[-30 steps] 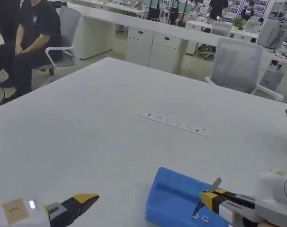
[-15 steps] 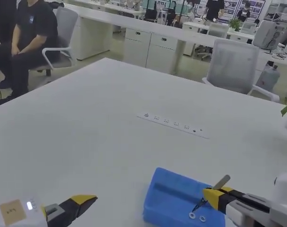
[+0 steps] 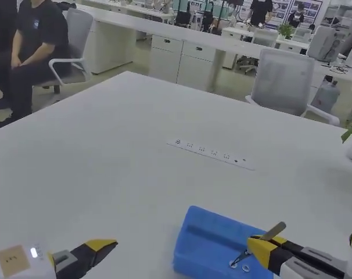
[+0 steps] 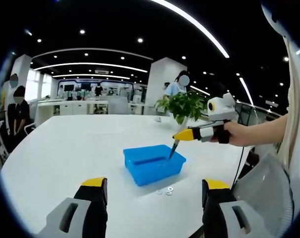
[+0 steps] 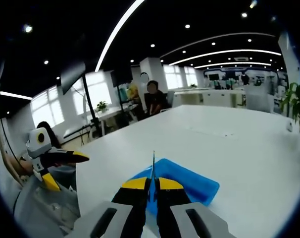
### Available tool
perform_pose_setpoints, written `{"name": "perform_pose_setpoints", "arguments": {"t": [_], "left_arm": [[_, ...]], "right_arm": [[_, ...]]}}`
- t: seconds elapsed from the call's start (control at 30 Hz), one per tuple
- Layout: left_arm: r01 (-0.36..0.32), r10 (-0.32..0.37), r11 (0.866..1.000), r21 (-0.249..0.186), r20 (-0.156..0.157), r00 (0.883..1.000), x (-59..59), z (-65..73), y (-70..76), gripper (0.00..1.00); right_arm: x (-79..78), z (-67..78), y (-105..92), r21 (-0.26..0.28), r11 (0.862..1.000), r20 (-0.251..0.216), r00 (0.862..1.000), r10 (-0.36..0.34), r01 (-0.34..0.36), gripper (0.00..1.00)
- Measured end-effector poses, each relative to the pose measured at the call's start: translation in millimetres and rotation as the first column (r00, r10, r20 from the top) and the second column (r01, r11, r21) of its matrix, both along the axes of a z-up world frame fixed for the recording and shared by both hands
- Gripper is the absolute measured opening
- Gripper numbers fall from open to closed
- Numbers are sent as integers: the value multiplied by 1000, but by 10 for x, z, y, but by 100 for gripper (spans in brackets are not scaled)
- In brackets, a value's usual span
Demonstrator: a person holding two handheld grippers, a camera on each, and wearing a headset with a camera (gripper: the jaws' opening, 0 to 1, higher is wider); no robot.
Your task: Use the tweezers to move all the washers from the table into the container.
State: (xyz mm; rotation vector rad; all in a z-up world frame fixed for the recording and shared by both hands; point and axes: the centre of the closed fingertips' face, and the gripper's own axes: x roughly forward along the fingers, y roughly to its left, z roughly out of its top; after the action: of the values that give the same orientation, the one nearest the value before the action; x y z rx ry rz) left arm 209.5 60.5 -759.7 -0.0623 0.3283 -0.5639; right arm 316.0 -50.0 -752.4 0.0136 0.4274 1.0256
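The blue container sits near the table's front edge. My right gripper is shut on the metal tweezers, whose tip points down into the container beside a small washer. The right gripper view has the jaws pressed together on the tweezers above the container. Two washers lie on the table just in front of the container. My left gripper is open and holds nothing, low at the left. I cannot tell whether the tweezers hold a washer.
A strip of power sockets is set into the white table beyond the container. Office chairs stand at the far edge, and a person sits at the far left. A potted plant stands at the right.
My right gripper with the tweezers has slid a little to the right over the container. The left gripper has hardly moved. The head camera has tipped slightly.
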Motion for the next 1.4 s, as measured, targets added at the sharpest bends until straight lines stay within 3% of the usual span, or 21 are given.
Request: {"name": "perform_pose_setpoints", "arguments": {"t": [0.23,0.57,0.93,1.4], "left_arm": [[1,-1,1000,2,-3,1000,-1,-6,1,79],[8,-8,1000,9,-13,1000,-7,-30,-8,79],[16,-16,1000,9,-15,1000,-18,-34,-32,78],[13,-13,1000,7,-12,1000,-16,-24,-27,78]], "right_arm": [[-139,-43,112,25,999,-23,999,37,-36,3],[-375,-394,229,-34,989,-97,985,143,-147,3],[-413,-599,238,-85,977,-126,975,184,-195,3],[-463,-676,261,-128,959,-115,964,240,-254,3]]}}
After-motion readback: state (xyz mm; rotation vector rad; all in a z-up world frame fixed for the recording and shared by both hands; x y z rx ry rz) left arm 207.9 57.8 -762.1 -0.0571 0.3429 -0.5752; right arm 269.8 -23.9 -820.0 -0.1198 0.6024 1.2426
